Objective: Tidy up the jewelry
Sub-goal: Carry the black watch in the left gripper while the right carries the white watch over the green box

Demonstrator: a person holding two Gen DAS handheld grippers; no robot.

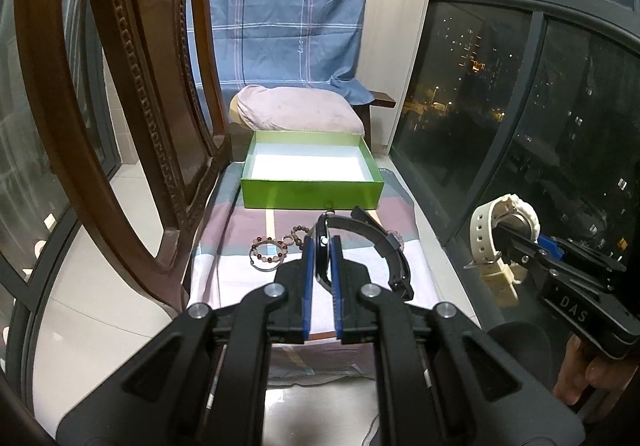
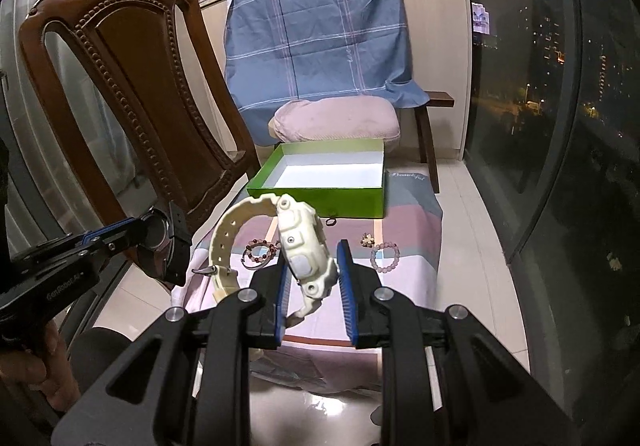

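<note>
My left gripper (image 1: 322,250) is shut on a black watch (image 1: 362,242), held edge-on above the cloth; its strap curls off to the right. The right gripper (image 2: 314,260) is shut on a cream chunky watch (image 2: 298,246), whose strap arcs out to the left. Each gripper shows in the other's view: the cream watch (image 1: 502,224) at the right, the black watch (image 2: 162,242) at the left. An open green box (image 1: 310,174) (image 2: 324,182), white and bare inside, sits ahead on the striped cloth. Bead bracelets (image 1: 270,248) (image 2: 260,250) lie between box and grippers.
A carved wooden chair back (image 1: 132,118) (image 2: 132,94) stands close on the left. A pink cushion (image 2: 336,122) and a blue plaid sheet (image 2: 320,42) sit behind the box. A pink bead bracelet (image 2: 384,256), a small charm (image 2: 366,240) and a ring (image 2: 330,222) lie on the cloth. Dark window glass runs along the right.
</note>
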